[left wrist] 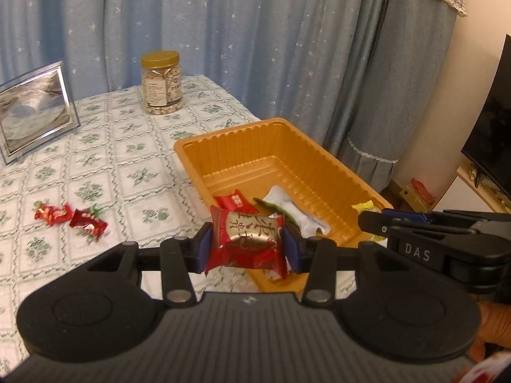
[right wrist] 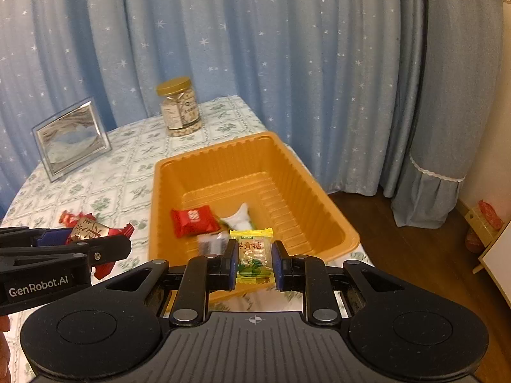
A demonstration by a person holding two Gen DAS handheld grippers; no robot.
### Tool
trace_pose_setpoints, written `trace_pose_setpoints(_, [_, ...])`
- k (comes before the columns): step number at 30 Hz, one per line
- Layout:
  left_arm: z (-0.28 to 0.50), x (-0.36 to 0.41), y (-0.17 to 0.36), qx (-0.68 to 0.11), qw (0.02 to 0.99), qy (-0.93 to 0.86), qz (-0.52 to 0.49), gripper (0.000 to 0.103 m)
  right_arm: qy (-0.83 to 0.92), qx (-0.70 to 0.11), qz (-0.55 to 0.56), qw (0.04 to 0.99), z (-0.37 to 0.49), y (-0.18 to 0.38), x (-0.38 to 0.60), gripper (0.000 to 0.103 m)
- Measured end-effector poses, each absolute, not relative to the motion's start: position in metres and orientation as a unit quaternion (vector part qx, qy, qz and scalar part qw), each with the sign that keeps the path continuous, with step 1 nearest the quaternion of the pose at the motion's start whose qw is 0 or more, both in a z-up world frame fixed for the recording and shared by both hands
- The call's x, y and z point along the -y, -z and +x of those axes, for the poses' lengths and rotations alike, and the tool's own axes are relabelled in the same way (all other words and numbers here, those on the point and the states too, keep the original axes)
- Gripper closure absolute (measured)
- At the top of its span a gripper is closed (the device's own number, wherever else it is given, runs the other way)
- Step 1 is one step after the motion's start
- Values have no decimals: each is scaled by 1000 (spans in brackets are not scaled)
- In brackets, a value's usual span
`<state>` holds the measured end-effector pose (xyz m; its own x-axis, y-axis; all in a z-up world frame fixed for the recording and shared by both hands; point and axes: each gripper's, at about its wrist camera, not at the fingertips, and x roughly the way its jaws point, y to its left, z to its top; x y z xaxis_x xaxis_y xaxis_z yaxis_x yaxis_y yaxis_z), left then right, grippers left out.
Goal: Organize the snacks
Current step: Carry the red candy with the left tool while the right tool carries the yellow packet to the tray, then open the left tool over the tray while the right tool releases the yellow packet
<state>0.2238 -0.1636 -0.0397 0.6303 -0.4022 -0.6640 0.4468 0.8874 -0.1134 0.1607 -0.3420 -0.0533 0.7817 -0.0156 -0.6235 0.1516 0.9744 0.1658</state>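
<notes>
My left gripper (left wrist: 247,244) is shut on a red and gold snack packet (left wrist: 247,242), held above the near left corner of the orange tray (left wrist: 281,146). My right gripper (right wrist: 254,260) is shut on a yellow and green snack packet (right wrist: 254,255), held over the tray's (right wrist: 223,159) near end. In the tray lie a small red packet (right wrist: 193,220), a white packet (right wrist: 241,217) and a blurred silvery one (right wrist: 210,244). Two red candies (left wrist: 68,218) lie on the tablecloth left of the tray. The left gripper also shows in the right wrist view (right wrist: 80,239), and the right gripper in the left wrist view (left wrist: 377,223).
A jar of nuts with a gold lid (left wrist: 162,83) and a picture frame (left wrist: 33,108) stand at the back of the floral tablecloth (left wrist: 127,159). Blue curtains hang behind. The table edge runs just right of the tray, with wooden floor (right wrist: 415,249) below.
</notes>
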Motion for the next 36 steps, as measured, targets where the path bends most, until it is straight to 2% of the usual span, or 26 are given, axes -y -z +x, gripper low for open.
trace_pose_setpoints(20, [270,200,60,-367,893,260,33,60,59,-333,111,934,202,65,369,81])
trace_pose_setpoints(23, [274,202,64,-369,891,262,31,56,60,-335,111,934,202,66,370,81])
trace_pose_setpoints(24, [274,203,65,-368,892,260,30,48,60,-336,111,933,202,67,370,81])
trace_pose_setpoints(25, [274,203,66,-368,893,259,29,45,61,-337,111,933,203,68,370,81])
trace_pose_setpoints(36, [269,173,64,-367,901,229,23,44,52,-336,119,933,206,65,370,81])
